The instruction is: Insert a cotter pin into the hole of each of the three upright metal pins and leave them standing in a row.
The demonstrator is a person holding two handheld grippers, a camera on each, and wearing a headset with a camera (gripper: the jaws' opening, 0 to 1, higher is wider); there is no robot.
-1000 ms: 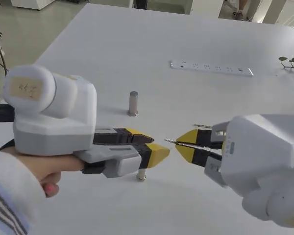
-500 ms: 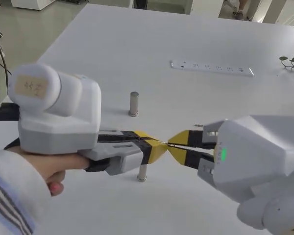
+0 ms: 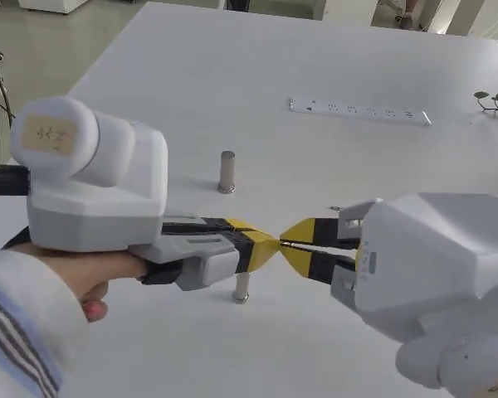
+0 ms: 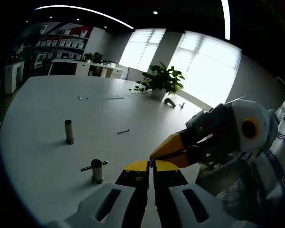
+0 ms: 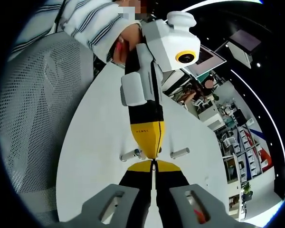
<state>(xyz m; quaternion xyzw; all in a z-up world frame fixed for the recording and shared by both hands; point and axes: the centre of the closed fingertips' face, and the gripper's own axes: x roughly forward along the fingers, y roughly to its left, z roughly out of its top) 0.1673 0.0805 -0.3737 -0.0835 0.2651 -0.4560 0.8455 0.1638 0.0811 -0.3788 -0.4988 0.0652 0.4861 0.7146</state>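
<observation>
In the head view, our left hand-held gripper point(image 3: 261, 247) and right hand-held gripper point(image 3: 297, 243) meet tip to tip above the desk point(image 3: 232, 83), a cotter pin point(image 3: 280, 243) bridging them. In the left gripper view, the near metal pin point(image 4: 97, 170) carries a crosspiece point(image 4: 85, 167); the far metal pin point(image 4: 68, 131) stands bare. In the right gripper view, the right jaws clench the cotter pin; the left are clenched too, whether on it we cannot tell. We judge this a regrip; next, line it up with the bare pin's hole.

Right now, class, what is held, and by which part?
The right gripper pinches a thin cotter pin by one end; the left gripper meets its other end.
</observation>
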